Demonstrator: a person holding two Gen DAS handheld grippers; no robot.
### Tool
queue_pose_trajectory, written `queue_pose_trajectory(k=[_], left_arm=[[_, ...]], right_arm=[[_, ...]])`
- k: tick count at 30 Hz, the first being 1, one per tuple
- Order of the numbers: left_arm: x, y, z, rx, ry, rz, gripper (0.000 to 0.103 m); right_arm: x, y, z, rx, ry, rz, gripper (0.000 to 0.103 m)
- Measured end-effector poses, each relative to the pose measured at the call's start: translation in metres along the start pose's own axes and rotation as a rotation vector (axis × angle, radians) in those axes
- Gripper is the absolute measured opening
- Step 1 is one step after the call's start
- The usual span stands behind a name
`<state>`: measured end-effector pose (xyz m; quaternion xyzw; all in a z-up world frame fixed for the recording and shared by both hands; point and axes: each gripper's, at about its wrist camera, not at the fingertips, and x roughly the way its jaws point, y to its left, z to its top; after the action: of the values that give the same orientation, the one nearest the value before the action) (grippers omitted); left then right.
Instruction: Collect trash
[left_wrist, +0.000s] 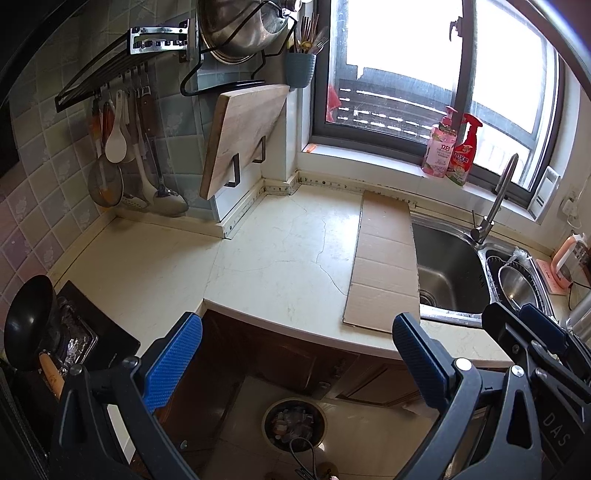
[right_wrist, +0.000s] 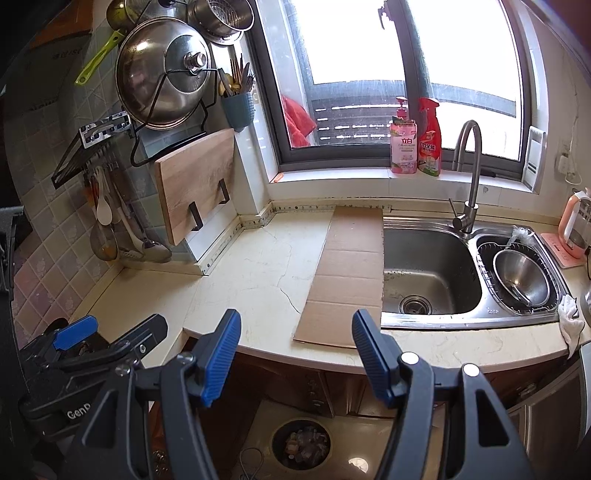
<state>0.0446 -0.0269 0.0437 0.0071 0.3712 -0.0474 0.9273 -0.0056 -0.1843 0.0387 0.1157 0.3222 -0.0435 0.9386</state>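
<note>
Cardboard (right_wrist: 347, 273) flat, creased | both grippers' ribbed blue fingers (right_wrist: 221, 358) apart, empty

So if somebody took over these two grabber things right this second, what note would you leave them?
Left gripper: fingers open, holding nothing.
Right gripper: fingers open, holding nothing.
Both hang over the counter's front edge.
Trash bin on the floor below already has scraps in it.
Flat cardboard sheet lies on the counter, its right edge overlapping the sink; no loose trash shows elsewhere on the counter.
Left: probably the cardboard, if it counts as trash.
</note>
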Motion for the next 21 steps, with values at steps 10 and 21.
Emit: queue_pose_trajectory(k=[10, 21], left_arm=[[0.0015, -0.0027, 0.0008, 0.005, 0.009, 0.005, 0.102], [0.0047, -0.0031, 0.0004, 0.009, 0.014, 0.015, 0.102]], right_arm=[[0.0002, 0.0012, -0.0028, 0.001, 0.008, 0.003, 0.063], [0.0005, 0.0029, -0.0039, 0.008, 0.009, 0.002, 0.063]])
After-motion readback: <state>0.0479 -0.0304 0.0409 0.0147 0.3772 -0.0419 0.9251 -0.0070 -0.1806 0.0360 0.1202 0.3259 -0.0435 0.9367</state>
